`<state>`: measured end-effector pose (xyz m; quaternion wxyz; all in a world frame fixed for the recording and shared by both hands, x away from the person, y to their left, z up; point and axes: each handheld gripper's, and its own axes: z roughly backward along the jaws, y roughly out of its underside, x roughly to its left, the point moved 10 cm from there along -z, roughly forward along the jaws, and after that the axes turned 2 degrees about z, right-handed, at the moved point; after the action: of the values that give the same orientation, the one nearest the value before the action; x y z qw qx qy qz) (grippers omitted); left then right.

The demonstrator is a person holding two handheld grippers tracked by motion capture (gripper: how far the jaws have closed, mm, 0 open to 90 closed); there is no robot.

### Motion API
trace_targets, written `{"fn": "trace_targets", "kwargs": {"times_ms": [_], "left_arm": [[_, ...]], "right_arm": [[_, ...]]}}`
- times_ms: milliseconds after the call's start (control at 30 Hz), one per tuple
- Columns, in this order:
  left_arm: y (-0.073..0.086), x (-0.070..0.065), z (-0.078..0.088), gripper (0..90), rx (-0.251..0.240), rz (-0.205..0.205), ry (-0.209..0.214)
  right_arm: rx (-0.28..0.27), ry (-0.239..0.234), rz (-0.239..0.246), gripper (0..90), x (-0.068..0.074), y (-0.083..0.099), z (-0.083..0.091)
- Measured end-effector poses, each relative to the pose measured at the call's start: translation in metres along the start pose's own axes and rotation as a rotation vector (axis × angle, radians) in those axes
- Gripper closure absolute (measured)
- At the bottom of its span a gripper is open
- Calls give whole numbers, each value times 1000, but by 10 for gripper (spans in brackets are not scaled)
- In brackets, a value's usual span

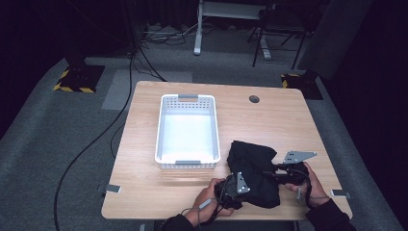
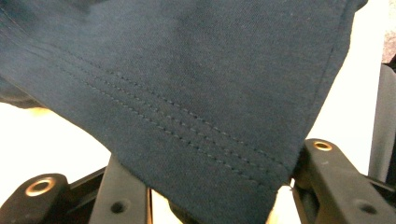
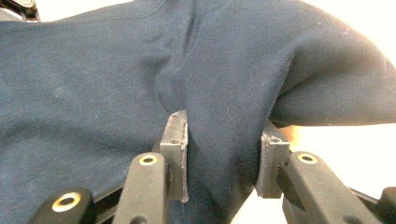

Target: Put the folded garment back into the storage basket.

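Lying bunched near the front edge of a light wooden desk, a dark navy garment was seen from the high view, at about five o'clock from the desk's centre. A white perforated basket was placed at about ten o'clock from the garment, close to it but apart, with its long sides running toward twelve o'clock.

The left tool was held at the garment's eight o'clock edge, gripped by a hand that entered from six o'clock. The right tool was held at the garment's three o'clock edge by the other hand, with a grey three-cornered plate carried on top of it.

In the left gripper view, a hemmed edge of the cloth, marked by rows of stitching, was draped across and between the two black jaws. Whether the pads were pressed on the fabric could not be told, since the cloth covered them.

In the right gripper view, a thick fold of the same cloth was clamped between the two grey pads, which were pressed into it from both sides. The right tool was therefore closed on the garment.

A small dark round hole was set in the desk toward one o'clock.
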<state>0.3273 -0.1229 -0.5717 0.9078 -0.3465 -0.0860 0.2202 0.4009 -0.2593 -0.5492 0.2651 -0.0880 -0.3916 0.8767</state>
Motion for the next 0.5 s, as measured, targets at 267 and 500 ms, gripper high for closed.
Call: {"fn": "trace_targets", "kwargs": {"times_ms": [267, 500], "left_arm": [[-2, 5, 4, 618, -4, -22, -39], [-6, 9, 6, 629, -7, -31, -58]], "right_arm": [[-19, 14, 4, 641, 1, -4, 4], [-35, 28, 11, 654, 0, -7, 7]]}}
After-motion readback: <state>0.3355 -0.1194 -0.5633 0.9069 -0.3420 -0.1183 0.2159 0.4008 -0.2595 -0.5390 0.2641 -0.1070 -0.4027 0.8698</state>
